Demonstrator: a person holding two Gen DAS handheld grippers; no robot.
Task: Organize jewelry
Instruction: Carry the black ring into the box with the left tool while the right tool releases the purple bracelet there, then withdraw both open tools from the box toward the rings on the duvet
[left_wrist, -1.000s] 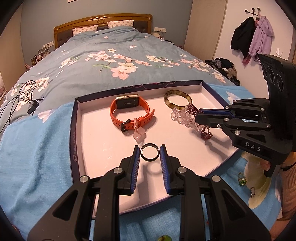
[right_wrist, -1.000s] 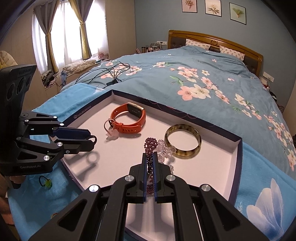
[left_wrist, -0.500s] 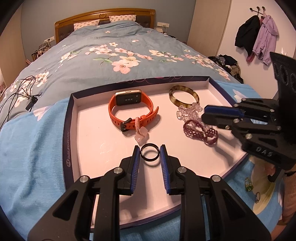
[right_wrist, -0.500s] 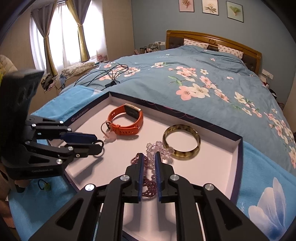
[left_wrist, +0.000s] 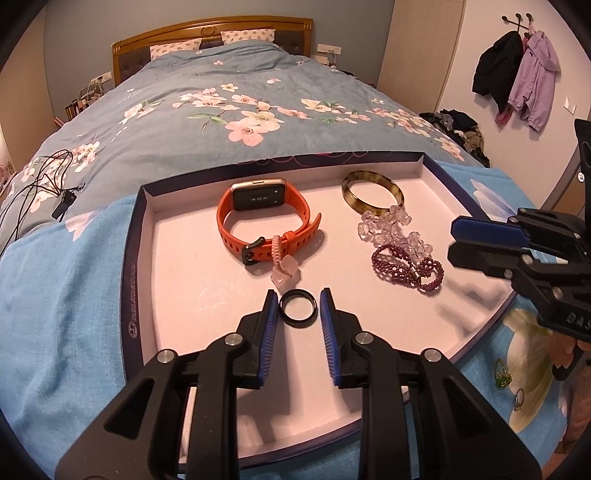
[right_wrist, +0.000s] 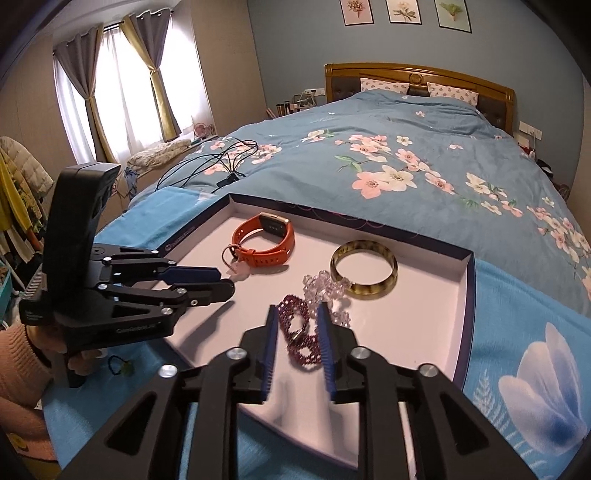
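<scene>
Lying flat on the pale floor of the shallow tray (left_wrist: 133, 280), a black ring (left_wrist: 298, 308) sits between the tips of the left gripper (left_wrist: 298, 303). Its jaws are opening, and a sliver of tray shows on each side of the ring, so the blue pads (left_wrist: 269, 325) are not pressing it.

Over at the right, near part of the tray, the right gripper (right_wrist: 297, 321) is also opening. A dark red beaded bracelet (right_wrist: 300, 332) lies on the tray between its fingers, released, with gaps on both sides. Just beyond it, touching, is a clear crystal bracelet (right_wrist: 325, 288), which leans against a mottled brown bangle (right_wrist: 364, 273) farther back. An orange watch (left_wrist: 264, 221) with a pink charm (left_wrist: 283, 271) rests at the far middle, near the ring's far side.
</scene>
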